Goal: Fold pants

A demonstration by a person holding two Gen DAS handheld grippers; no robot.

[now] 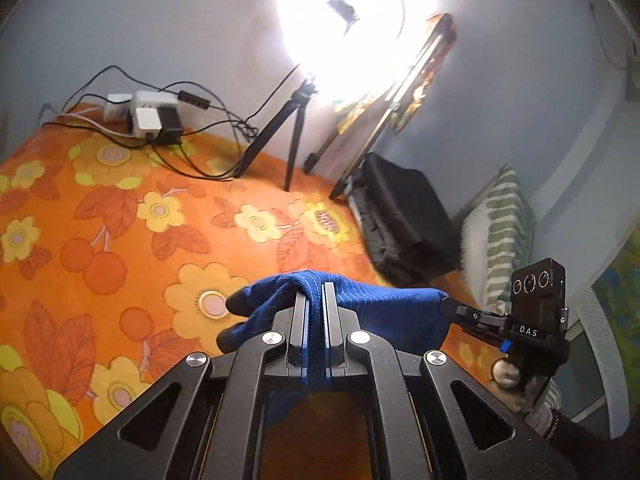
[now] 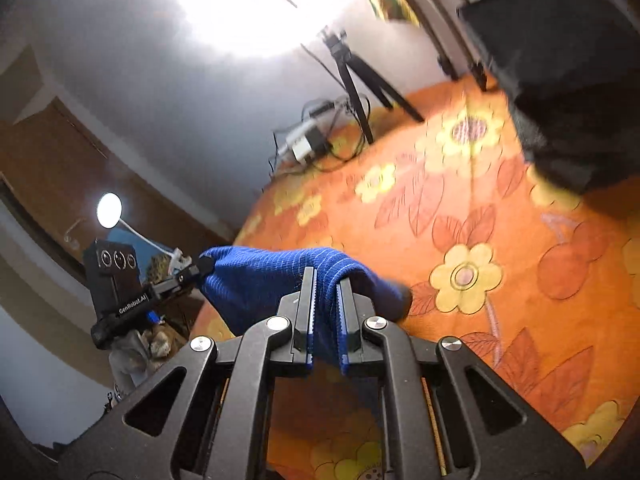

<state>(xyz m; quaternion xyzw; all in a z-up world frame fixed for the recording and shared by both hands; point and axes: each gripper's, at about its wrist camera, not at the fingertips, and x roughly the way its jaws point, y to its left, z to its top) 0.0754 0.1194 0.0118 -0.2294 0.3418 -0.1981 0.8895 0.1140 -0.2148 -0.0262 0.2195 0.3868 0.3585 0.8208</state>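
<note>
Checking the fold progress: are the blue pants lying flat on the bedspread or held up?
Held up. The blue pants hang clamped in both the left gripper and the right gripper, above the orange bedspread.

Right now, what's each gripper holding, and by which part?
Both hold the blue pants. The left gripper and the right gripper are each shut on a bunched fold of the top edge, cloth stretched between them. Which part of the garment cannot be told.

An orange floral bedspread [image 1: 120,240] covers the bed. On it stand a black tripod [image 1: 288,128], a white power strip [image 1: 148,114] with tangled cables, a folded black garment [image 1: 408,220] and a green-striped pillow [image 1: 504,224].
</note>
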